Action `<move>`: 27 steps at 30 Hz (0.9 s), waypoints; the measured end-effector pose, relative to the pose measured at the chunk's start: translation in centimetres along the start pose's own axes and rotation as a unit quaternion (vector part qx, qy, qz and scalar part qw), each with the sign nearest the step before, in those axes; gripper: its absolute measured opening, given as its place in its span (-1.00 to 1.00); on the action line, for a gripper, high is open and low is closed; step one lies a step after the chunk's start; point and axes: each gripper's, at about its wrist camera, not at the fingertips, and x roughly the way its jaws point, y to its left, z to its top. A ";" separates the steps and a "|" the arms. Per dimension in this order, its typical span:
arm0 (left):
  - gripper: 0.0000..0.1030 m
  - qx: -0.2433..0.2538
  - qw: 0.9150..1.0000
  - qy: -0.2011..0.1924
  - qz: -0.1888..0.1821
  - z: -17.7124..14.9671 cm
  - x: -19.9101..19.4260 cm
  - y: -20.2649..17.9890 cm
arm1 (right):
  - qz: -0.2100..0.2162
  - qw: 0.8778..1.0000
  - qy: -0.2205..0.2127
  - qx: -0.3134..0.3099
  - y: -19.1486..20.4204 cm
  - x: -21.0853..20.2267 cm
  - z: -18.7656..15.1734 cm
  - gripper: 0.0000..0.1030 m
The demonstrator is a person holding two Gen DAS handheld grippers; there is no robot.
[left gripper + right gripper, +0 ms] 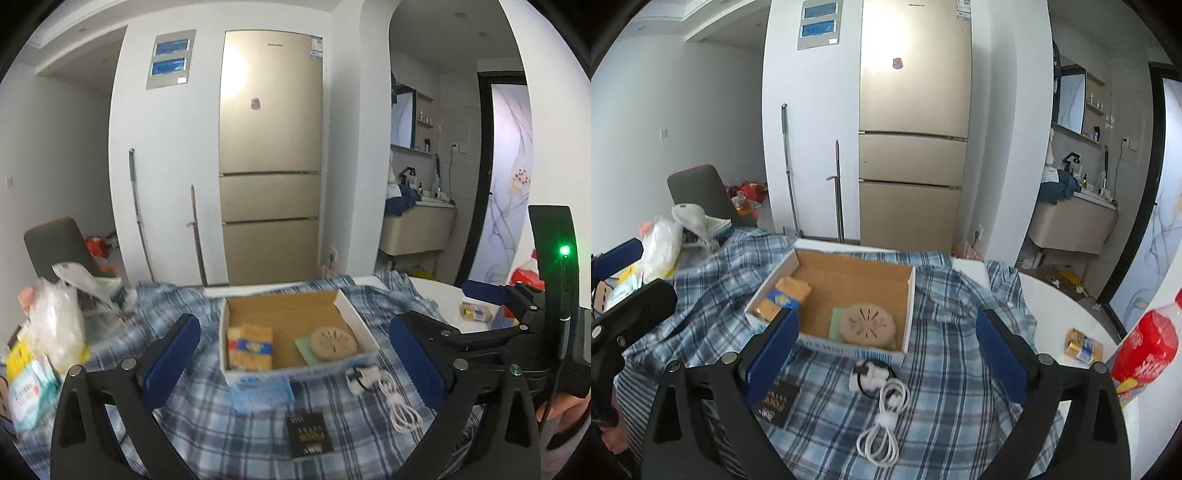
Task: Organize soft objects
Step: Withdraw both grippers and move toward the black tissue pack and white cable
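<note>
Just in front of the box [299,373], touching its near wall, a light blue pack [263,395] lies flat on the plaid cloth [207,435]. It appears soft, probably a tissue or wipe pack, and by judgement it is the next item to go in. In the left wrist view it sits directly ahead of the left gripper [295,354], between the lines of the two blue pads and slightly left of centre. Its long axis runs left to right, across the line of approach, so the pads would close on its short ends unless the wrist is turned.

The left gripper stands wide apart and carries nothing. The right gripper [886,350] is likewise spread wide and empty. In the right wrist view the pack cannot be seen; it is probably hidden behind the left pad. The left gripper is therefore the nearer and better-aligned tool.

Inside the box, a yellow sponge [250,348] with a blue band lies at the left and a tan round pad [333,344] rests on a green cloth [304,349] at the near right. The far half of the floor is bare cardboard.

Near the pack lie a white cable [391,398] with its plug to the right and a black card [309,435] on the near side. A second yellow sponge [1084,348] lies well apart on the white table at far right, beside a red bottle [1147,341]; the right gripper is nearer to it.
</note>
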 end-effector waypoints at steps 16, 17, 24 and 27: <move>1.00 -0.022 0.994 0.106 -0.004 -7.5 7.5 0.8 | -0.028 0.998 0.056 0.022 -2.0 5.5 -6.4 0.86; 1.00 -0.023 0.993 0.118 -0.008 -7.7 8.2 0.9 | -0.020 0.997 0.065 0.026 -2.2 5.9 -6.6 0.86; 1.00 -0.024 0.990 0.136 -0.007 -8.3 9.0 0.9 | -0.003 0.996 0.087 0.026 -2.0 6.5 -7.1 0.86; 0.98 -0.019 0.990 0.140 -0.010 -8.4 9.1 0.7 | -0.005 0.996 0.087 0.025 -2.0 6.5 -7.0 0.86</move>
